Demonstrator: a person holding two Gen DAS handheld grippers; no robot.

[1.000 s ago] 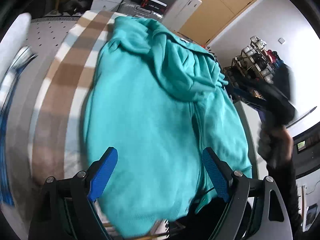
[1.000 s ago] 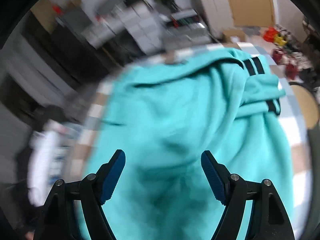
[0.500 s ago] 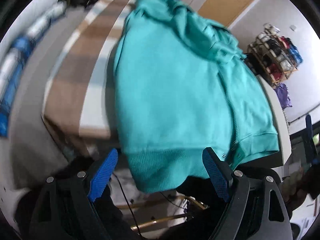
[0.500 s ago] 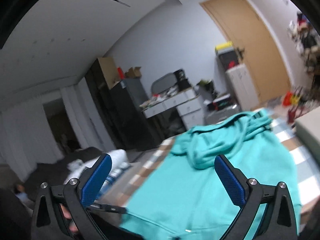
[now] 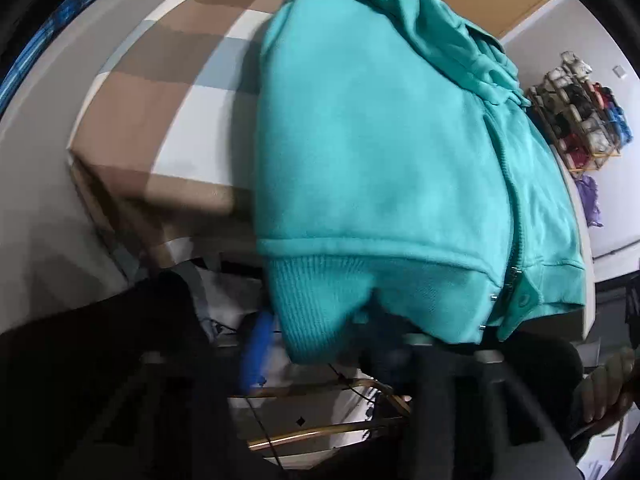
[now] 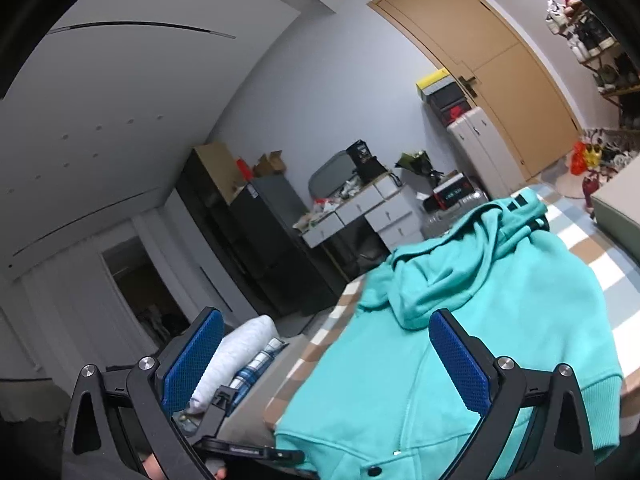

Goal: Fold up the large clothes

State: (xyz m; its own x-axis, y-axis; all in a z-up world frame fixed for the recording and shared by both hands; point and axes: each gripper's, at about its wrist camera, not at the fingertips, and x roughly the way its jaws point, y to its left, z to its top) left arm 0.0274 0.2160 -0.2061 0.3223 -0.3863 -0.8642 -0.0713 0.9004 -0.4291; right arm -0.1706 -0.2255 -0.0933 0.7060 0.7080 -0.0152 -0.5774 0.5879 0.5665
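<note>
Now the left gripper [image 5: 320, 356] is moving in under the near edge of the checked blanket [image 5: 132, 120]. It is very blurry. One blue pad [image 5: 256, 352] is showing and the other finger is only a dark shape. The two fingers are looking closer together than half a second ago, when they were spread wide. I cannot tell if they are pinching yet.

Just above them, the stretchy bottom band [image 5: 320, 300] of the green hoodie [image 5: 380, 140] is hanging over the blanket's near edge. It is dropping down between the fingers. Half a second ago the gripper was farther back from the band, so it is probably going for a grab there.

The right gripper [image 6: 326, 360] is hanging above the blanket's near edge, wide open and holding nothing. A second ago it was pointing down at the hoodie. Now it is pointing up at the room.

The hoodie is lying on the blanket with its zip [image 5: 508, 220] closed. Its hood [image 5: 432, 8] is bunching up toward the blanket's far end. A white pillow [image 6: 236, 344] is resting off the blanket's side.

The folding is only beginning. The next job is likely lifting the band toward the hood.
</note>
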